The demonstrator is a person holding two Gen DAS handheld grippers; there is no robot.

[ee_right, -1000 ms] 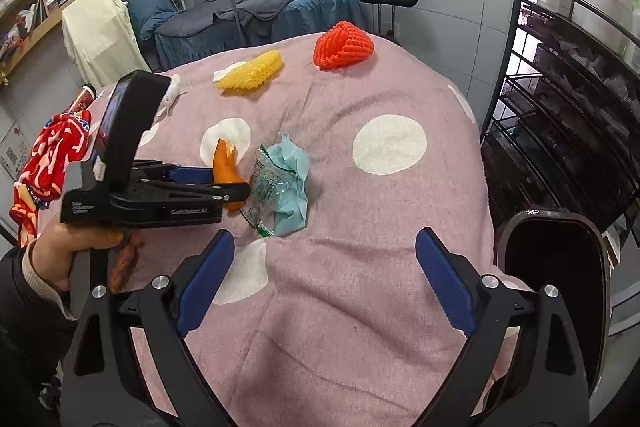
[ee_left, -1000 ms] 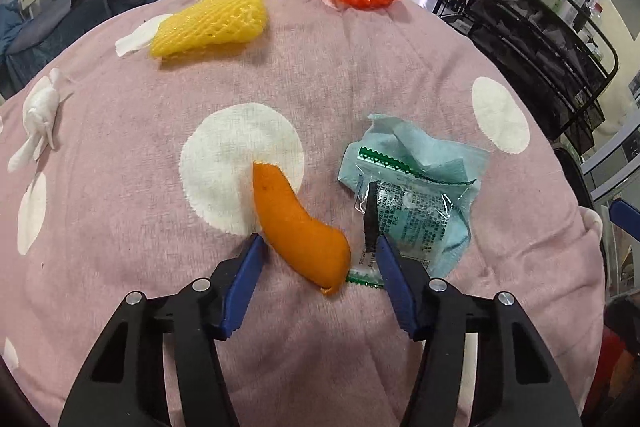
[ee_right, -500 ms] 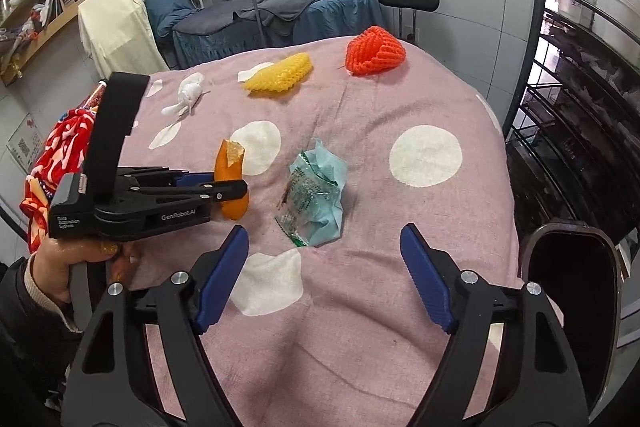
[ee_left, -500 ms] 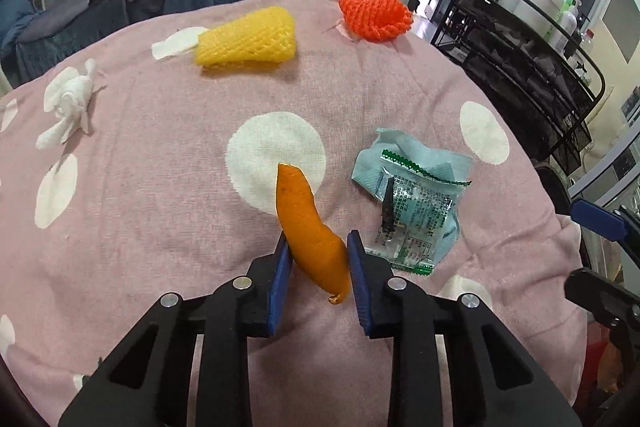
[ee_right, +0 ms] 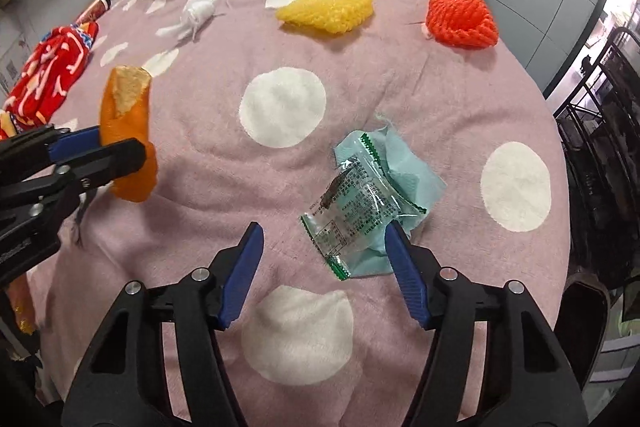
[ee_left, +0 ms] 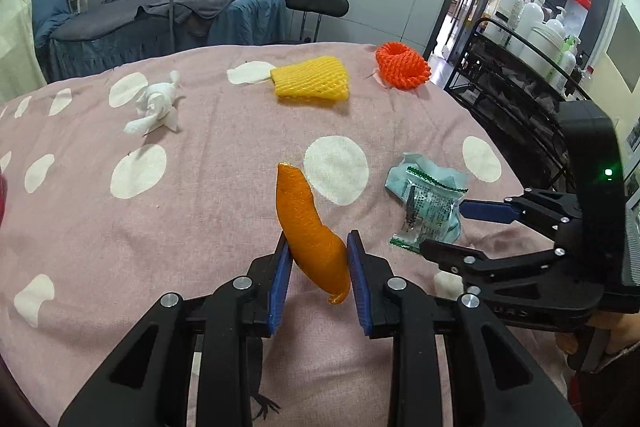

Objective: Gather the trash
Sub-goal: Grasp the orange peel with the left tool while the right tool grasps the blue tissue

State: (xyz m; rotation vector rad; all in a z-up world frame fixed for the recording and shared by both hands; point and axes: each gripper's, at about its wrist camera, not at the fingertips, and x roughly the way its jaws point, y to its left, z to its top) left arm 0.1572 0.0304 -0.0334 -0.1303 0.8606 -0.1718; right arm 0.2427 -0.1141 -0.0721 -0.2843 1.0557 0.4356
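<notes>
Orange peel (ee_left: 310, 231): one curled strip, clamped between the blue pads of the left gripper (ee_left: 316, 269), lifted off the cloth; its upper end points away from the camera and its lower tip hangs below the pads. In the right wrist view the same peel (ee_right: 128, 139) shows its pale inner side at the top.

Pink spotted tablecloth (ee_left: 200, 211): covers the round table and carries all remaining items.

Clear printed wrapper (ee_right: 352, 207): lies flat on a crumpled pale blue tissue (ee_right: 404, 183), near the middle of the cloth. The right gripper (ee_right: 324, 267) stands wide apart just in front of it; the right pad (ee_right: 400, 259) overlaps the wrapper's near edge, though contact cannot be told; the left pad sits clear to the side.

Yellow foam net (ee_right: 328, 9): far side of the cloth, beside a red foam net (ee_right: 462, 19).

White crumpled tissue (ee_right: 196, 13): far left, well apart from both grippers.

Red patterned bag (ee_right: 52, 67): at the cloth's left edge.

Black wire rack (ee_left: 516, 83): stands right of the table, holding white bottles.
</notes>
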